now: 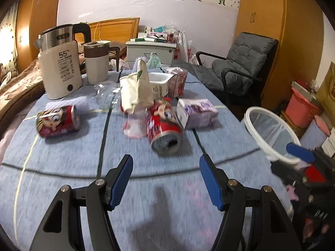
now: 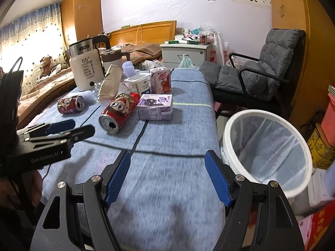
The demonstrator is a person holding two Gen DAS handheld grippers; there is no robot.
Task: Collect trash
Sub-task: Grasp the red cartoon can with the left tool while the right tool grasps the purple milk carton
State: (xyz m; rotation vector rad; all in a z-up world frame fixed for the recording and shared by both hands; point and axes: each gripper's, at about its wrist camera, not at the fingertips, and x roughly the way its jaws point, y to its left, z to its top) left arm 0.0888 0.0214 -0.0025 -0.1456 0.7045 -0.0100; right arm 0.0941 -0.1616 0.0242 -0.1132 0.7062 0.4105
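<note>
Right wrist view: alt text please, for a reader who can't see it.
The open right tool hovers over a blue tablecloth, holding nothing. Ahead lie two red cans and a purple carton; a white lined bin stands at right.

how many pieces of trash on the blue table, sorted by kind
Red cartoon-print drink cans: 2
Small drink cartons: 2, purple lying flat, pink-and-purple upright
White plastic yogurt tub: 1
Crumpled cream paper cup: 1
Pink-tinted clear plastic cup: 1
Total: 7
</note>
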